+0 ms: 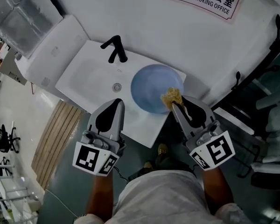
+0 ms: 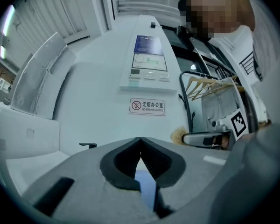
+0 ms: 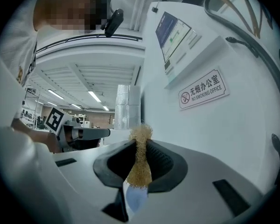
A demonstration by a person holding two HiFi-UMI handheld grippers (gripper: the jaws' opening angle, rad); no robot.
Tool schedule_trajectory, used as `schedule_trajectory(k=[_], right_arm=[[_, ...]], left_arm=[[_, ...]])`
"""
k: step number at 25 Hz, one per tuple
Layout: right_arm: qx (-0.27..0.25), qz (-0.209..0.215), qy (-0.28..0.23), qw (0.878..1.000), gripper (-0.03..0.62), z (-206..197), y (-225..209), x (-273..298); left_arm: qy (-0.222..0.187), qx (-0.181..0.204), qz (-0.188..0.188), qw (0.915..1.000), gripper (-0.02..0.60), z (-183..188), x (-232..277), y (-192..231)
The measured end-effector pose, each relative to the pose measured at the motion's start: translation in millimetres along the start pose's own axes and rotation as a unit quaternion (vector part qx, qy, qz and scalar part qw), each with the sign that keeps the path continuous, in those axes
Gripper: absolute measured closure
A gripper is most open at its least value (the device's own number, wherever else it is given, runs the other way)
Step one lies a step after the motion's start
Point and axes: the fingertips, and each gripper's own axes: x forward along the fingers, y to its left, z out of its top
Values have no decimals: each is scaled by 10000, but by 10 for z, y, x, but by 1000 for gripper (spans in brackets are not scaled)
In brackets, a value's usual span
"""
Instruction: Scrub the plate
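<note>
While the blue plate (image 1: 151, 93) lies flat at the right end of the white sink (image 1: 91, 76), the right gripper (image 1: 175, 105), pinching a tan scouring pad (image 1: 171, 96), meets its near-right rim, nearer than the closed, empty left gripper (image 1: 117, 101).

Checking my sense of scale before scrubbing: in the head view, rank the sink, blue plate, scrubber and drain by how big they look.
Largest to smallest:
1. sink
2. blue plate
3. scrubber
4. drain
The gaps are clear; no two look alike.
</note>
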Motion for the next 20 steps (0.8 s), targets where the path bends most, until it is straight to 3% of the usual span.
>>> schedule_trajectory(k=[13,20], right_arm=[[66,241,173,9995,533,-196,-605,368],[198,124,339,9992,533,-306,-747,517]], left_arm=[[459,43,446,9979,565,-277,626,196],[851,-24,602,9945,565,-483,771,341]])
